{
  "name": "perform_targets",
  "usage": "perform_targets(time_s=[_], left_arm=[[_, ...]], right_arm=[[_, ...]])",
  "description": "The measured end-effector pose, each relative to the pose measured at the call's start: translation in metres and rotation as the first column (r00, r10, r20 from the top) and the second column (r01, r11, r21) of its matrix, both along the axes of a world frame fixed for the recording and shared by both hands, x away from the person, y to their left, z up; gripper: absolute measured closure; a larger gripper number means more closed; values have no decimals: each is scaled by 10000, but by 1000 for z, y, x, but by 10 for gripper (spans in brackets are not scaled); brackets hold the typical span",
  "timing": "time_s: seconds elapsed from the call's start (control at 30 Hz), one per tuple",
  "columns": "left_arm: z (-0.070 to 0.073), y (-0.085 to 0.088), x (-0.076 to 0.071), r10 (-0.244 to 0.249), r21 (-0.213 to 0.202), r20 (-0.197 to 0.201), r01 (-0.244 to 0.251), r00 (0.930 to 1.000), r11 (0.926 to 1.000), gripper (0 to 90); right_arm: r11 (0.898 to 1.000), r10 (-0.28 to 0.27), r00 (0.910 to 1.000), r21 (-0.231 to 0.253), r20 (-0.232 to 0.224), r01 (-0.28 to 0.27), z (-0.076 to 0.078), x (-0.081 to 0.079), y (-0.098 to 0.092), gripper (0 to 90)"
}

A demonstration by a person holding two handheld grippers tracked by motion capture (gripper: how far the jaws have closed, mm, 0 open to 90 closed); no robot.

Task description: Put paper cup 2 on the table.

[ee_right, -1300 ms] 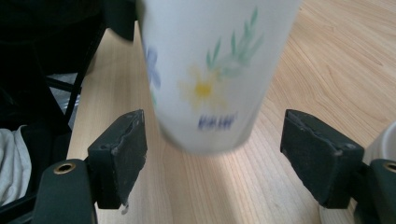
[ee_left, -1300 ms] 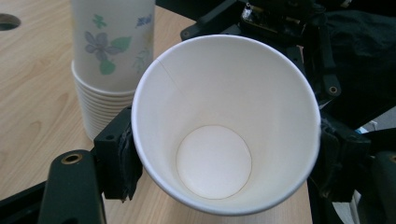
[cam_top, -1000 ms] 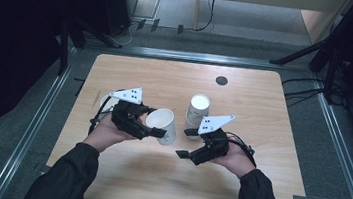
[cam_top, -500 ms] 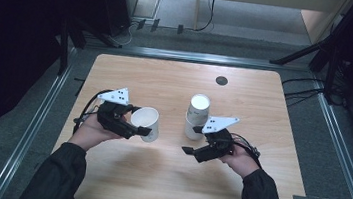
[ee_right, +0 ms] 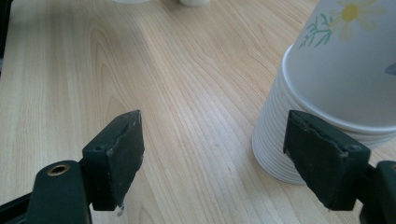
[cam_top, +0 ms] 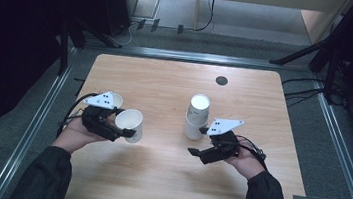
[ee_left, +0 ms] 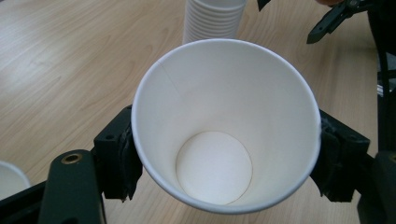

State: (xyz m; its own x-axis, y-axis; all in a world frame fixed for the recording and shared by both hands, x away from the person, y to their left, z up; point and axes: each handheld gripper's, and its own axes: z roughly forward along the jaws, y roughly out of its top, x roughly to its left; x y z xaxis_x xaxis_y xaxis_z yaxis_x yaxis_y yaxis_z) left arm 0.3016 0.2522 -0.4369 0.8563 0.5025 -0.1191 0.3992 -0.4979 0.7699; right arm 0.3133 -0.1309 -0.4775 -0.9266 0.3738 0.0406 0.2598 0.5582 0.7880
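**Left gripper clamped on a paper cup, right gripper spread beside the stack**

The left gripper (cam_top: 125,133) sits at the left centre of the high view, its jaws pressed against the two sides of a white paper cup (cam_top: 129,123). In the left gripper view that cup (ee_left: 226,126) takes up the middle of the frame, mouth toward the camera, with a black pad against each flank. Just behind the gripper, toward the upper left, another white cup (cam_top: 116,100) stands on the wooden table (cam_top: 166,83).

The right gripper (cam_top: 197,151) is at the right centre of the high view, jaws wide apart and holding nothing. A stack of paper cups (cam_top: 196,116) stands just above it, near the table's middle. In the right gripper view the stack (ee_right: 336,93) rises at the right edge, close to the right-hand jaw, with a daisy print on the top cup.
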Motion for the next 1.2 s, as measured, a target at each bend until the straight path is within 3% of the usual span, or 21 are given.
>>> perform_targets(time_s=[0.27, 0.53, 0.83, 1.0, 1.2], left_arm=[[-10, 20, 0, 281, 298, -117, -277, 9995, 9992, 235], [-23, 34, -1, 345, 616, -120, -337, 9993, 9975, 235], [-38, 47, 4, 493, 576, -257, -478, 9985, 9972, 235], [-45, 56, 7, 635, 603, -248, -619, 9977, 9963, 236], [-51, 59, 9, 519, 834, 31, -519, 9986, 9952, 236]], right_arm=[[9997, -246, 9997, -95, -68, 245, -1, 4, 1, 207], [9997, -112, 9999, -194, 17, 113, -2, 5, 5, 207], [9998, -112, 9999, -177, 4, 112, -2, 5, 5, 207], [9997, -142, 9999, -206, -45, 141, -3, 5, 5, 205], [9997, -118, 9999, -212, -72, 116, -3, 4, 6, 204]])
